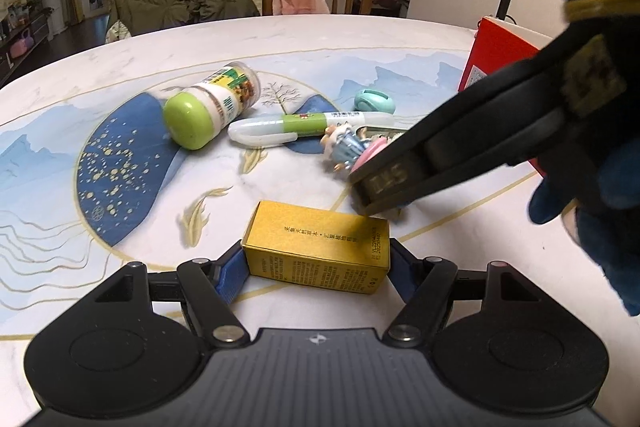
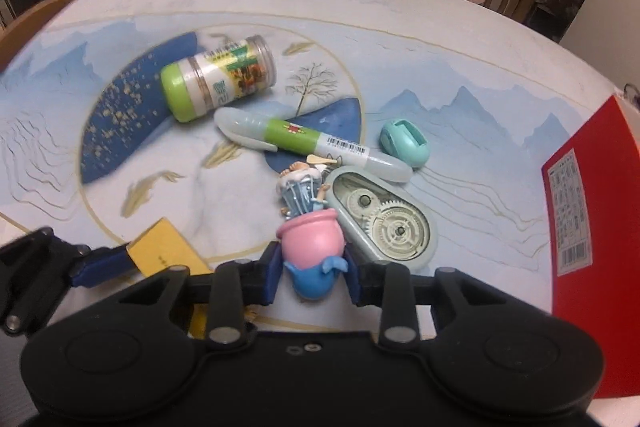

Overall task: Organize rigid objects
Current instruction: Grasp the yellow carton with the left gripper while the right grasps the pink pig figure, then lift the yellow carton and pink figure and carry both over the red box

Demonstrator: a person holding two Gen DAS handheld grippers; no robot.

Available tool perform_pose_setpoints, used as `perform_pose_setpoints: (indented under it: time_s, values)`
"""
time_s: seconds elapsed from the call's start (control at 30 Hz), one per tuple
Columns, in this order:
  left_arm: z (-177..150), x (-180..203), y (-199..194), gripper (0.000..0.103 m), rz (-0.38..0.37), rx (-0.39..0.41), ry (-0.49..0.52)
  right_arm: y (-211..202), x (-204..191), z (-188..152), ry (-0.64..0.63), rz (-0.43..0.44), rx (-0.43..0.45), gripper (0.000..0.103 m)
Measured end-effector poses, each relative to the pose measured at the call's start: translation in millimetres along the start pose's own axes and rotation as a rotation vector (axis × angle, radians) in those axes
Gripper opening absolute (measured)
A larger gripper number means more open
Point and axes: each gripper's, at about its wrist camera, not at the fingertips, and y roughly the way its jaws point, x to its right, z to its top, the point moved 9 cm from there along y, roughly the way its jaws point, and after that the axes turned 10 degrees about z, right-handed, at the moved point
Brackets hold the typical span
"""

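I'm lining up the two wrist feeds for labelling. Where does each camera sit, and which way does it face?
Left wrist: on the left gripper, looking down-forward over the table at the gold box between its fingers; the right gripper and a blue-gloved hand enter from the right.
Right wrist: on the right gripper, shut on the toy figurine; the left gripper shows at lower left.
Shared: green-capped jar, pen, gold box, figurine, red box.

Red box [image 2: 596, 227] walls the right; table [image 2: 460, 39] beyond the jar [image 2: 218, 83] lies open.

Jar [image 2: 218, 83] behind pen [image 2: 308, 143], seemingly apart
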Motion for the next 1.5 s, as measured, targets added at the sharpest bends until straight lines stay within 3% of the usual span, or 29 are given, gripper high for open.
perform_pose_setpoints:
  time_s: [0.37,0.73,1.07,1.5]
  values:
    - [19,-3,-35,0.071,0.014,0.024,-0.038,-60,-1,-3,0.050,0.087,0.078,0.031]
    - [62,31,-91,0.072,-0.030,0.102,-0.040,-135,19,-12,0.091,0.125,0.158,0.031]
    - [96,90,-123,0.072,-0.062,0.156,0.017,-191,68,-27,0.138,0.140,0.240,0.031]
    - [121,180,-122,0.072,-0.074,0.167,0.079,-223,165,-48,0.213,0.119,0.297,0.031]
